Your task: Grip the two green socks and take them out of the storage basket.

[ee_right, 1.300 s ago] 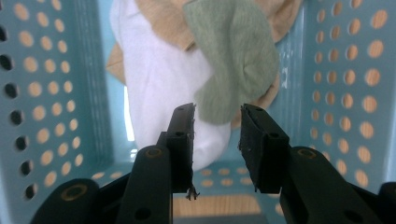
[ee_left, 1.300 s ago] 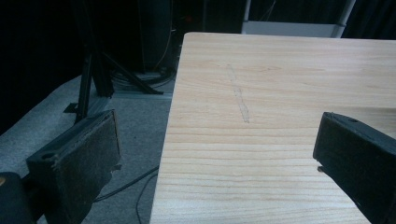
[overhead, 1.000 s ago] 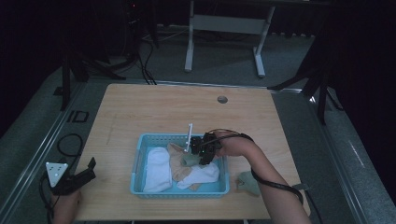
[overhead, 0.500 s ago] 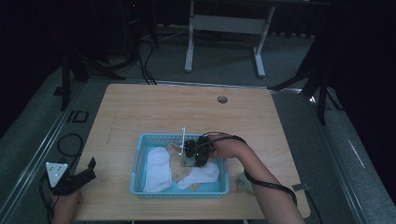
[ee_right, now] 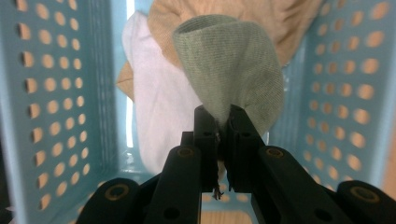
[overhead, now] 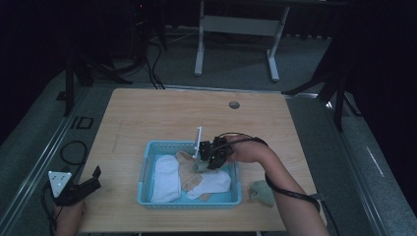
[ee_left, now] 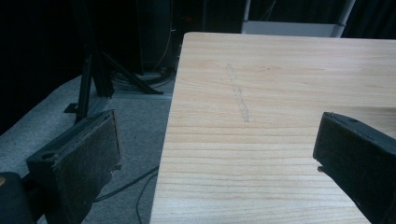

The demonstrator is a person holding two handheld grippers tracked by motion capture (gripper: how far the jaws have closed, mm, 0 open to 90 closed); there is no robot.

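Plainly unlabelled green sock [ee_right: 233,70], blue basket [ee_right: 60,93].

A: I read the right gripper [overhead: 205,158] at about 5 o'clock of table centre, forearm entering from 5 o'clock, bent at the elbow, wrist turned toward 9 o'clock. Jaws have just been closing; they now pinch cloth [ee_right: 233,70] between the pads.

B: Confirmed. Left gripper [overhead: 86,183] sits at 8 o'clock, low by the near edge, hand [overhead: 69,216] under it. I see its jaws wide apart, nothing between.
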